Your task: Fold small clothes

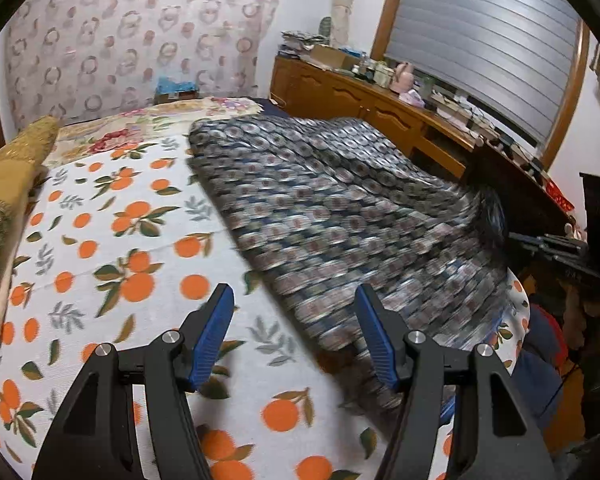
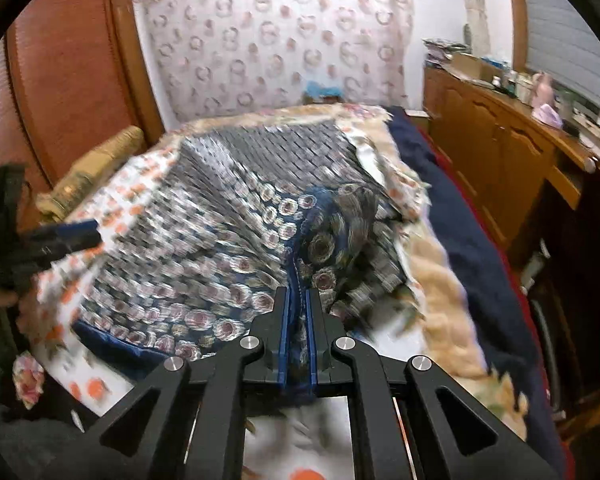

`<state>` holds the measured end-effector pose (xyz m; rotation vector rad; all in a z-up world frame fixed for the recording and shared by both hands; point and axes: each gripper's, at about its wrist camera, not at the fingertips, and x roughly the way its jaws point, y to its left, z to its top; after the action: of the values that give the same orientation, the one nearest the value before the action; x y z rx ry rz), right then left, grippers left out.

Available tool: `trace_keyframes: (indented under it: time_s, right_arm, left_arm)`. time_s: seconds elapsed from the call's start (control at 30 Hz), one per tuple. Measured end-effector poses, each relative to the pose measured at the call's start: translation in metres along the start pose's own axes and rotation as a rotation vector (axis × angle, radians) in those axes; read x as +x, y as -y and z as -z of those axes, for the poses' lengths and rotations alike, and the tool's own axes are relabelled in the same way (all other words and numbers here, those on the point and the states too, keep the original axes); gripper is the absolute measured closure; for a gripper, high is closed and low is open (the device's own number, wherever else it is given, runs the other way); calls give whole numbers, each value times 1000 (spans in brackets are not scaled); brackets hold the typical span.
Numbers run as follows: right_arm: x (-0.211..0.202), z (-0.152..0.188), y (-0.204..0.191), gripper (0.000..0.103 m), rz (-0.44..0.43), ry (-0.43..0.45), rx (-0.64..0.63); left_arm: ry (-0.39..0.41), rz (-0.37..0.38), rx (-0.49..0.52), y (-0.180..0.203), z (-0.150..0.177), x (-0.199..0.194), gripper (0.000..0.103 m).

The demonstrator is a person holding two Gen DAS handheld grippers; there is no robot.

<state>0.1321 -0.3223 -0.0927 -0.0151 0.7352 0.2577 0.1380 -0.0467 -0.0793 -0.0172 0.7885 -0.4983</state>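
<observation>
Left wrist view. Left gripper hovers low over the bed sheet, white with an orange-fruit print. Jaws wide apart, nothing between them. The patterned garment, dark blue with rows of small rosettes, lies spread across the right half of the bed, from the far middle down to the near right edge. Its right side is motion-blurred, so the cloth is probably moving there. The near left hem lies just ahead of the gripper, not touching it. Right gripper shows at the far right edge of this view, next to the blurred cloth; the contact cannot be made out from here. A wooden cabinet runs along the wall to the right of the bed.

Right wrist view. Right gripper has its jaws nearly together, pinching a bunched fold of the garment between the blue pads. Beyond the grip the fabric rises in a tent shape and drapes back to the bed. Left gripper is visible at the left, apart from the cloth.

Handling judgement: thin, light, limp fabric, likely smooth and somewhat slippery. It carries no shape of its own and sags from any single pinch. Best hold looks like a hem or corner, one layer, both grippers on matching corners; the free near left hem suits the left gripper.
</observation>
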Motion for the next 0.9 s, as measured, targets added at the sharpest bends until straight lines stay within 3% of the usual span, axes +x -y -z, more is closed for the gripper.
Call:
trace_keyframes:
  time_s: [0.1, 0.17, 0.37, 0.5, 0.7, 0.9]
  right_arm:
    - [-3, 9, 11, 87, -8, -20, 16]
    - [-9, 6, 19, 72, 8, 0, 24]
    - [-18, -25, 22, 72, 51, 74, 50]
    - [21, -61, 11, 72, 28, 83, 16]
    - [101, -93, 16, 72, -66, -29, 30]
    - [133, -111, 19, 72, -45, -123, -7]
  left_arm:
    - [-11, 0, 22, 9, -1, 5, 39]
    - [-13, -10, 32, 14, -1, 7, 39]
    - [-40, -22, 38, 19, 2, 16, 39]
    - [-61, -37, 35, 17, 4, 22, 39]
    - [-91, -67, 24, 13, 7, 33, 39]
    - [-100, -68, 23, 12, 7, 34, 38]
